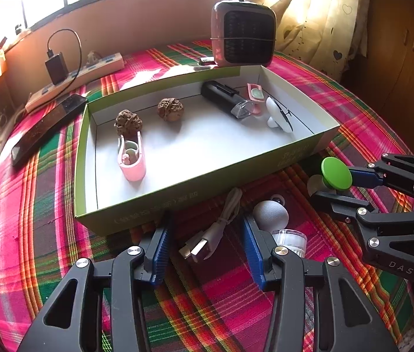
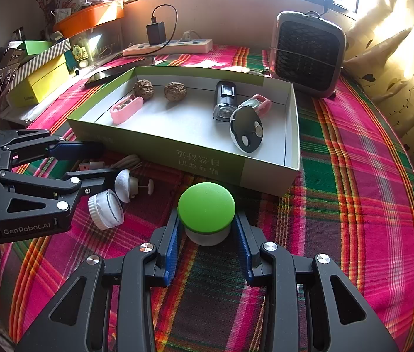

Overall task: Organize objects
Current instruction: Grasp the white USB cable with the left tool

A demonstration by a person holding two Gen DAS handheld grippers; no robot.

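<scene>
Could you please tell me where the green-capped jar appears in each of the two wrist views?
Left wrist: the green-capped jar is at right of centre, between the right gripper fingers, just off the box's near right corner.
Right wrist: lower centre, between that gripper's own fingers.
Shared landmark: the green box.

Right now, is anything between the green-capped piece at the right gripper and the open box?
Only the box's own near wall. The green-capped piece sits between the right gripper's fingers, just in front of that wall; the cloth between them looks bare.
</scene>
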